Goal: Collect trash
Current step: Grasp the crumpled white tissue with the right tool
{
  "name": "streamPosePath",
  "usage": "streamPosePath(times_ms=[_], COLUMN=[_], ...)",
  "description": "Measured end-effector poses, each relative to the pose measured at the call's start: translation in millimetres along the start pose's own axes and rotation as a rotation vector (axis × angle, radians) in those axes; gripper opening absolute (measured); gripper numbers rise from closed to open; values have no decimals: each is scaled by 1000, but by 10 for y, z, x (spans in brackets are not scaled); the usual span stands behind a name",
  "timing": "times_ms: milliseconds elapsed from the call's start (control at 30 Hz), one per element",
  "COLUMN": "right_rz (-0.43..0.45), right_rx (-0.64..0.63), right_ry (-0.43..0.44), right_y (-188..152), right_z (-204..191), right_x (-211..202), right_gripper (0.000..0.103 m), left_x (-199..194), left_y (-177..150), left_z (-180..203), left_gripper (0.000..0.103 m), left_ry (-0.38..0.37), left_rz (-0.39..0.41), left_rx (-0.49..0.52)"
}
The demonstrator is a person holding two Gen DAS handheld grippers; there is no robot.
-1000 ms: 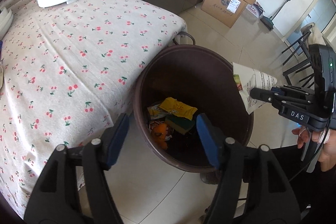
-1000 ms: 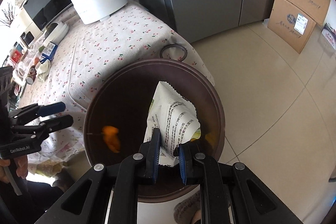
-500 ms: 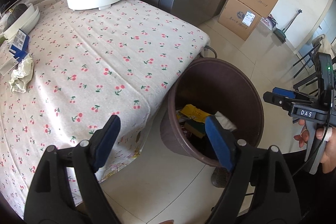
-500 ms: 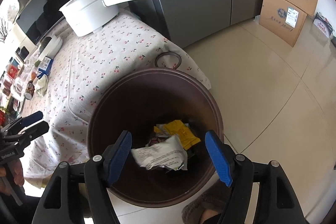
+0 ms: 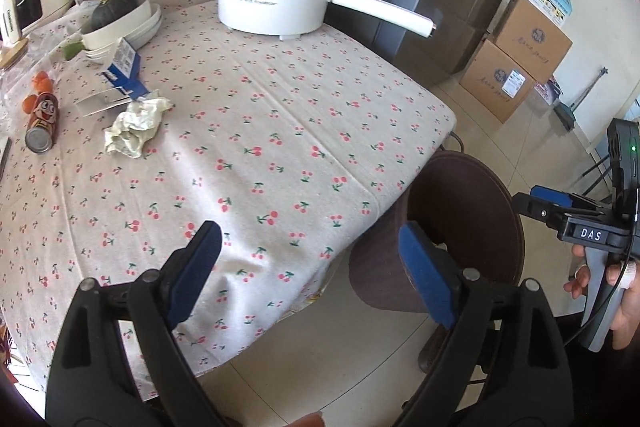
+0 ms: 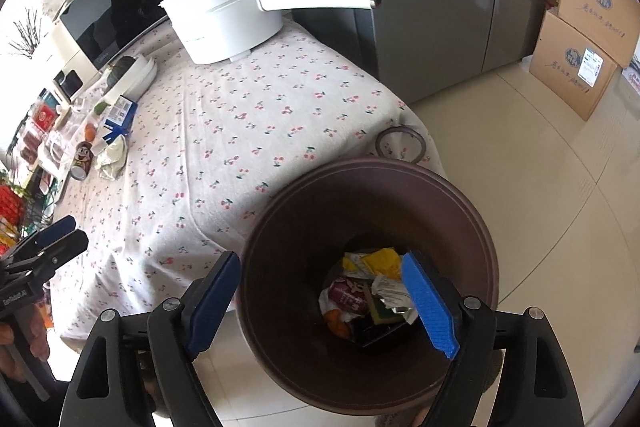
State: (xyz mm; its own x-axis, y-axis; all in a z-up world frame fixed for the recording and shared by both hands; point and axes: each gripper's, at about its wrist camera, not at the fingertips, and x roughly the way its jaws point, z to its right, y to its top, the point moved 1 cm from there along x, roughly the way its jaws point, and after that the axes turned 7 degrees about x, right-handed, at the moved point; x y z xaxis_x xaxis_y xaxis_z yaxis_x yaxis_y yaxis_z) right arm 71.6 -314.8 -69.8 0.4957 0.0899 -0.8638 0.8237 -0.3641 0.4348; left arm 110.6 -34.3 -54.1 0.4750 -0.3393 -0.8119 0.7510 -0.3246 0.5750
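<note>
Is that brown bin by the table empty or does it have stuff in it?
Partly filled. The brown trash bin holds wrappers only at its bottom; its dark inner walls are bare above them.

Two black hand-held grippers, the left gripper (image 5: 308, 267) and right gripper (image 6: 320, 303), carry blue ribbed pads (image 6: 428, 307) and silver screws (image 6: 469, 303); at right of frame, one body reads "DAS" with a green light and cable.

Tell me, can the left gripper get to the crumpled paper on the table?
Probably yes. The left gripper is open and empty, and only bare tablecloth lies between it and the crumpled paper.
</note>
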Motion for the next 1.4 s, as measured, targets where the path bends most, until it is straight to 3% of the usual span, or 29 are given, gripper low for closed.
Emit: streamPosePath(times_ms=[400,700,833,1200,1400], right_rz=[-7,-17,-17,-56,-25], right_rx=[-110,-186,-227,-236,-237], right_ry=[58,104,91,157,104], right_y=[132,157,185,349,421], right_z=[-926,-1692,-2058,-3225,-3637], right_x=[128,360,557,1242,1650], right_gripper=[87,88,88,88,88], left_x=[-394,-502,-539,-700,-713], left_y=[-97,-327,-437,-629,-675], left_z=[-752,-1465,-1763,-2327,-2506], left_gripper=[96,96,96,96,96], left_ry=[138,286,316,387,398], left_rz=[75,-5,-35,-34,-29], left_rx=[-156,-294,-353,-484,-531])
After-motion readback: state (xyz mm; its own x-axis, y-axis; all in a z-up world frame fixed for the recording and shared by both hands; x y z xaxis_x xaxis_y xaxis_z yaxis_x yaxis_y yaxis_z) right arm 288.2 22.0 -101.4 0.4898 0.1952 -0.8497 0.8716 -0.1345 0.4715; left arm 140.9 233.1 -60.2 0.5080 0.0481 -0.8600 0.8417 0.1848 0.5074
